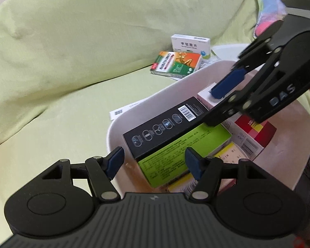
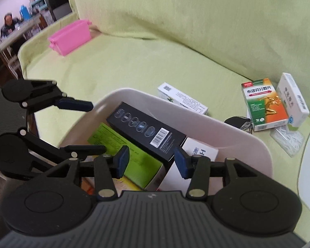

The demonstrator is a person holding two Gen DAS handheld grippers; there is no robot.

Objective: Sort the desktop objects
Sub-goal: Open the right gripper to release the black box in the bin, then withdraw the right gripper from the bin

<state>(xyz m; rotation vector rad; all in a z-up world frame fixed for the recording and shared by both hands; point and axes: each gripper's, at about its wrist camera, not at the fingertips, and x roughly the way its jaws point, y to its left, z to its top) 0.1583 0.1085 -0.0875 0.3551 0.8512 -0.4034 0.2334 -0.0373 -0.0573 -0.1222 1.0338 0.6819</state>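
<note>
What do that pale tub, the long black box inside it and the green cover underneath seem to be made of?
The tub looks like moulded plastic: smooth, matte, with a rounded rim. The black box looks like printed cardboard with a slight sheen, sharp folded edges and a barcode. The green cover seems to be soft woven fabric, since it creases and drapes.

left tongs (image 1: 153, 162) | black linkages (silver rivets) | blue pads (image 1: 114, 162)

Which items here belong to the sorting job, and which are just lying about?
Job:
beige plastic bin
long black box with barcode in the bin
lime-green carton under it
green-and-orange medicine box on the cover
white medicine box beside it

Lying about:
pink plastic case
light-green sofa cover
</note>
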